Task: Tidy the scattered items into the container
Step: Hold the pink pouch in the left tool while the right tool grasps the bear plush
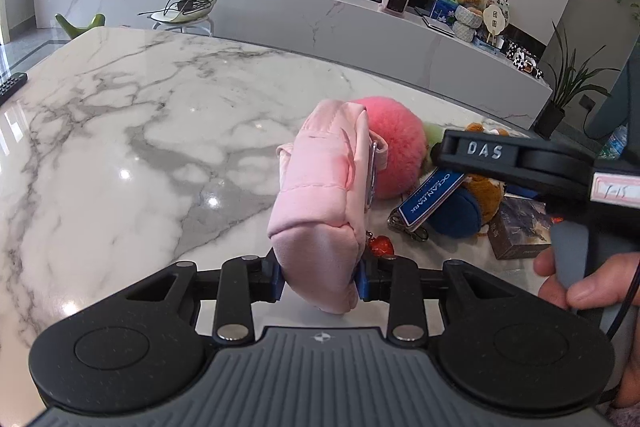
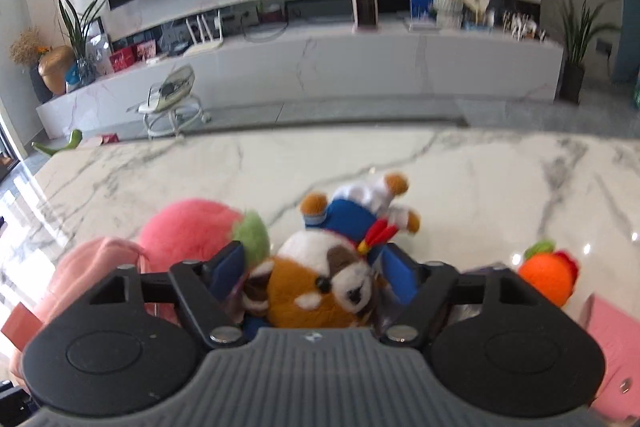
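Observation:
My left gripper point(image 1: 320, 277) is shut on a pink fabric pouch point(image 1: 324, 187) that stands on the marble table point(image 1: 120, 131). Behind the pouch lies a pink fluffy ball point(image 1: 394, 143). The right gripper's body point(image 1: 520, 159) reaches in from the right above a brown plush toy point(image 1: 486, 193) with a blue "OCEAN PARK" tag point(image 1: 430, 199). In the right wrist view my right gripper point(image 2: 316, 271) has its blue pads point(image 2: 396, 267) on both sides of the brown and white plush toy point(image 2: 320, 279); I cannot tell whether they press it. The pink ball point(image 2: 188, 231) and pouch point(image 2: 96, 267) lie left.
A small printed box point(image 1: 516, 227) lies right of the plush. An orange knitted fruit point(image 2: 546, 275) and a pink flat item point(image 2: 612, 331) sit at the right. A remote point(image 1: 12, 85) lies at the table's left edge. A white TV bench point(image 2: 320, 59) stands beyond.

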The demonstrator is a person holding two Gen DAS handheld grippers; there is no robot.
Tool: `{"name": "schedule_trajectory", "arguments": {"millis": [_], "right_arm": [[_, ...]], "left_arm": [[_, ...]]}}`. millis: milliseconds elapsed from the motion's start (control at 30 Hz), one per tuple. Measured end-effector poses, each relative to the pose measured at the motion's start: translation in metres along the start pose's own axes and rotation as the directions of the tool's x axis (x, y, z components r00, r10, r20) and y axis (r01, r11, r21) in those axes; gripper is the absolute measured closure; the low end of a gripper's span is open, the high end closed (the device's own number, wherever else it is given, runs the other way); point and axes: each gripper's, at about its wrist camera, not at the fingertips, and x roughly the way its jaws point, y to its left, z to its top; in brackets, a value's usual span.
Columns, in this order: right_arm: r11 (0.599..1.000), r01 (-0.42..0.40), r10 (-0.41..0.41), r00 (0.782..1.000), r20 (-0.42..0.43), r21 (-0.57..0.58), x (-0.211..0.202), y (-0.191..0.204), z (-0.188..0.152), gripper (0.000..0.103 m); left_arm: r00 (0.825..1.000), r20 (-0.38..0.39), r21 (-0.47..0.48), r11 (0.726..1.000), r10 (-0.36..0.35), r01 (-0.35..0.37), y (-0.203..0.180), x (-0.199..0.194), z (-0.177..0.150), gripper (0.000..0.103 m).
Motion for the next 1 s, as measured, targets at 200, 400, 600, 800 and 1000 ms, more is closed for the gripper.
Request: {"name": "schedule_trajectory", "arguments": {"millis": [200, 400, 600, 800, 1000], "right_arm": [[1.0, 0.001, -0.001, 1.0, -0.019, -0.028, -0.003, 0.003, -0.007, 0.039], [0.999, -0.021, 0.019, 0.999, -0.043, -0.04, -0.012, 0.004, -0.01, 0.047], [0.999, -0.028, 0.026, 0.998, -0.062, -0.044, -0.033, 0.006, -0.018, 0.048], [0.999, -0.033, 0.03, 0.997, -0.066, -0.044, -0.069, 0.005, -0.026, 0.049], [0.999, -0.03, 0.027, 0.998, -0.058, -0.043, -0.111, 0.004, -0.033, 0.054]], "left_arm": [[1.0, -0.004, 0.002, 1.0, 0.002, -0.002, 0.0, 0.0, 0.001, 0.065], [1.0, -0.016, 0.008, 1.0, 0.003, -0.002, -0.001, -0.004, -0.002, 0.065], [1.0, -0.025, 0.017, 1.0, 0.002, -0.002, -0.003, -0.015, -0.006, 0.066], [1.0, -0.011, 0.02, 1.0, -0.01, 0.01, -0.007, -0.039, -0.01, 0.066], [0.999, 0.033, 0.042, 0.999, -0.028, 0.027, -0.016, -0.07, -0.008, 0.066]]}}
